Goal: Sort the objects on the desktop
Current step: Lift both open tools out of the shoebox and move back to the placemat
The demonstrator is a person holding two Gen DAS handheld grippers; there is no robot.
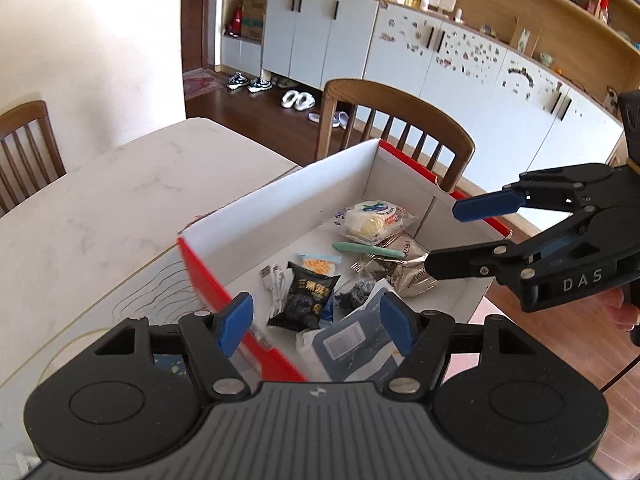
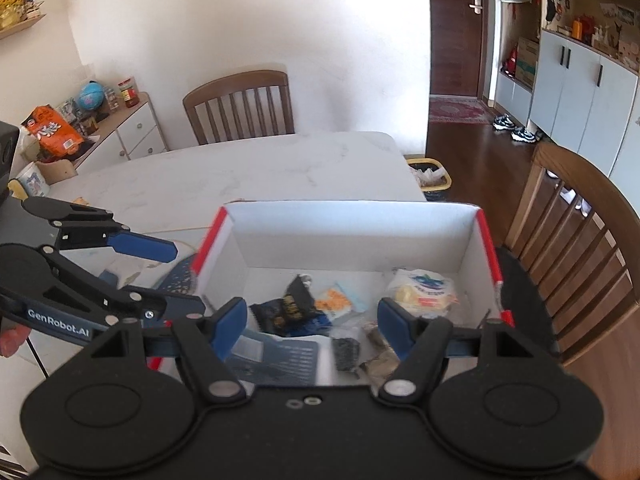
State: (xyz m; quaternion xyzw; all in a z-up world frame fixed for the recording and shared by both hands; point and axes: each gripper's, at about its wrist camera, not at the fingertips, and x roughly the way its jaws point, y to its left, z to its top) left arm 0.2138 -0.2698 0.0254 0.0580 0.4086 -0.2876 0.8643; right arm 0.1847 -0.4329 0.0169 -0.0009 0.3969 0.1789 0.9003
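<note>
A: Where do the sorted things lie?

B: All inside the red-edged cardboard box with white inner walls, which stands on the white marble table. In the left wrist view I can make out a black snack packet, a white USB cable just left of it, a small orange-and-blue sachet, a mint-green pen-like stick, a clear bag of pale pastries towards the far corner, a silver foil wrapper, and a grey-blue flat pack nearest the camera.

A: And the left gripper?

B: The left gripper has its blue pads spread wide, nothing pinched. It hangs above the near end of the box; the black packet and the grey-blue pack show through the gap, lower down, not touched.

A: The right one?

B: The right gripper is also spread, with nothing between the pads. It hangs over the near wall of the box; the packets lie below and beyond the fingers. From the left wrist view it reaches in from the right, its lower finger in front of the foil wrapper; whether it touches, I cannot tell.

A: Anything around the table?

B: A wooden chair stands close behind the box.
</note>
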